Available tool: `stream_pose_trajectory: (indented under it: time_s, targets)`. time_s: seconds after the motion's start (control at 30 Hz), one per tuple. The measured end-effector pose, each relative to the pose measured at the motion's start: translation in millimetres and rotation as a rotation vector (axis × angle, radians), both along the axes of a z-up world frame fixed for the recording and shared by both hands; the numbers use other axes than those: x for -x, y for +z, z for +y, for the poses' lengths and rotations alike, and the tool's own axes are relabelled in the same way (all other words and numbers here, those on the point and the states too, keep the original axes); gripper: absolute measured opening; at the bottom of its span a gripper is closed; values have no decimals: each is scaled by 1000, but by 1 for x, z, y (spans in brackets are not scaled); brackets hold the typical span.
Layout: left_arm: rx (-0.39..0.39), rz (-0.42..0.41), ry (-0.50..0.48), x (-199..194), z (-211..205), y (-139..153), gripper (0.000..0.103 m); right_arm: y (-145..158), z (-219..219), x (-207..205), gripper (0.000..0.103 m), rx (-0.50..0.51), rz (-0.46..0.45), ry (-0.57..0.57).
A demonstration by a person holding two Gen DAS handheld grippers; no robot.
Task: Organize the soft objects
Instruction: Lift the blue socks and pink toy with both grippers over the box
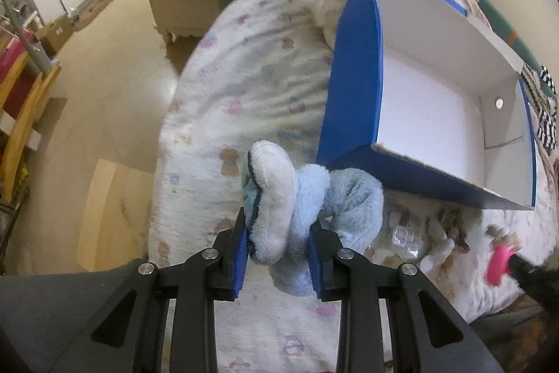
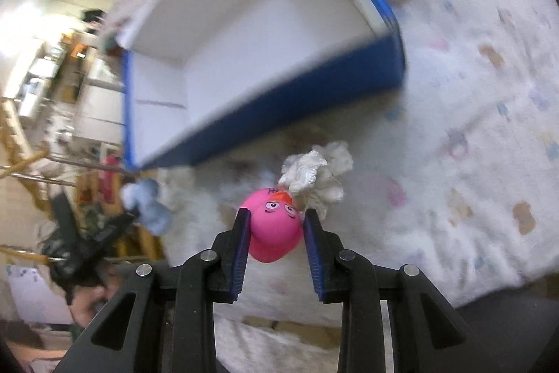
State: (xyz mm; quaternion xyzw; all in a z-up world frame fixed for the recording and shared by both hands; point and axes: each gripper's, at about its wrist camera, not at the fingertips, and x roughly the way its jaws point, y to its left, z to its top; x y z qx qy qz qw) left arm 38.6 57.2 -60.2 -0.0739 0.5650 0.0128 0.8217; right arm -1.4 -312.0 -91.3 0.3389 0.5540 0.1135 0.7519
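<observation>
Left wrist: blue box (image 1: pixel 353 86) empty | left tool (image 1: pixel 279 247) clamps blue plush (image 1: pixel 314 198) | right tool (image 2: pixel 276 233) clamps pink toy (image 2: pixel 276 229)

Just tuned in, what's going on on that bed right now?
A person works two handheld grippers over the bed. The left gripper has its jaws shut on a light blue plush toy; the right gripper grips a pink rubber duck. The blue box beside them is empty.
</observation>
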Motion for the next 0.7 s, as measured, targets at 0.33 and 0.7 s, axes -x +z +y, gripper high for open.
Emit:
stream_pose_trajectory:
  time_s: [0.33, 0.7]
  targets:
    - [-51, -72, -23, 5, -13, 13, 26, -28, 30, -30, 33, 226, 87, 80]
    - [-36, -67, -38, 2, -17, 9, 27, -67, 20, -28, 59, 120, 234, -11]
